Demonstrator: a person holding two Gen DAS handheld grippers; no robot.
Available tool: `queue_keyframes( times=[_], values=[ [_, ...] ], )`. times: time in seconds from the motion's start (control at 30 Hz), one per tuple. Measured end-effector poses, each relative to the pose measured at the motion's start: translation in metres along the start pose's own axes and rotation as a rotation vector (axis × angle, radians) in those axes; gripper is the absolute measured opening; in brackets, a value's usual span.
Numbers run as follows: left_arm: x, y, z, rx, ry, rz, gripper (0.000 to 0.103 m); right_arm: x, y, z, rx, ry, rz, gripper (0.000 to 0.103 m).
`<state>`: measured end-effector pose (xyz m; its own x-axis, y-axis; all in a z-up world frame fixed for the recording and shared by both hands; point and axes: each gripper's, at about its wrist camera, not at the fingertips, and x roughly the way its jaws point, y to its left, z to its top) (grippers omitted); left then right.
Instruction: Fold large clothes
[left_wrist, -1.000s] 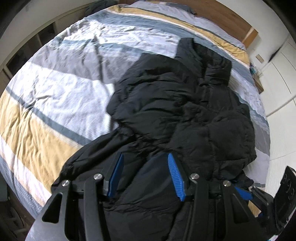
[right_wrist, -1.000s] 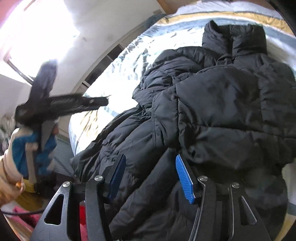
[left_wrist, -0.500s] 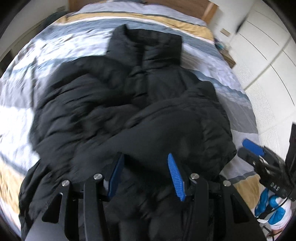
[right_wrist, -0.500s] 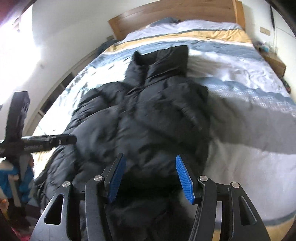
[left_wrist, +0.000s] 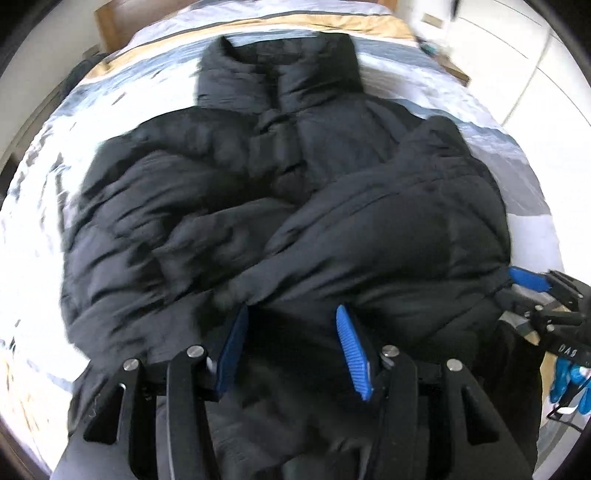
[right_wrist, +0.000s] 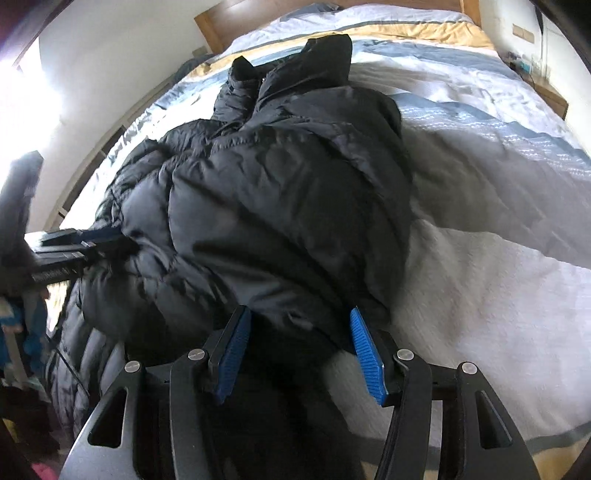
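Here the left gripper (left_wrist: 291, 350) hangs low over the near hem of the black jacket (left_wrist: 280, 206), its blue pads spread wide with nothing between them but dark fabric below; the right gripper (right_wrist: 299, 354) is likewise released, its pads straddling the jacket's near right corner without pinching it. In the left wrist view the right gripper shows at the jacket's right edge, and in the right wrist view the left one sits against the jacket's left side. The jacket lies on the bed (right_wrist: 480, 280), front up, both sleeves folded in across the chest, the right one bulging on top. Farther off its collar (left_wrist: 280, 70) stands toward the headboard (right_wrist: 280, 11), with the striped grey, white and yellow cover around it
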<state>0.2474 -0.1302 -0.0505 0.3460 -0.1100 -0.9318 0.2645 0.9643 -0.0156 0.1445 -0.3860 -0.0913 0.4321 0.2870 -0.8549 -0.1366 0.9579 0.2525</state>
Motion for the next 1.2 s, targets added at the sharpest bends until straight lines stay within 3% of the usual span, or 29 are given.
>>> queue_keyframes(
  times=[0.1,0.3,0.47,0.67,0.97,1.2],
  values=[
    [-0.020,0.012,-0.003,-0.014,-0.027,-0.003,0.049,-0.015,-0.006,0.004,0.006,-0.034,-0.003,0.055],
    [-0.028,0.000,-0.006,0.083,-0.108,-0.023,0.049,-0.031,0.010,0.021,0.034,-0.111,-0.016,0.055],
    [0.002,0.003,-0.023,0.138,-0.126,-0.060,0.049,-0.001,0.034,0.019,0.060,-0.088,-0.053,0.055],
    [0.009,0.004,-0.036,0.242,-0.170,-0.094,0.051,0.032,0.047,0.001,0.088,-0.075,-0.146,0.055],
    [0.015,0.017,-0.038,0.244,-0.184,-0.188,0.052,0.039,0.054,-0.004,0.109,-0.088,-0.226,0.057],
    [0.016,0.018,-0.040,0.223,-0.181,-0.201,0.053,0.041,0.052,-0.008,0.122,-0.102,-0.215,0.058]
  ],
)
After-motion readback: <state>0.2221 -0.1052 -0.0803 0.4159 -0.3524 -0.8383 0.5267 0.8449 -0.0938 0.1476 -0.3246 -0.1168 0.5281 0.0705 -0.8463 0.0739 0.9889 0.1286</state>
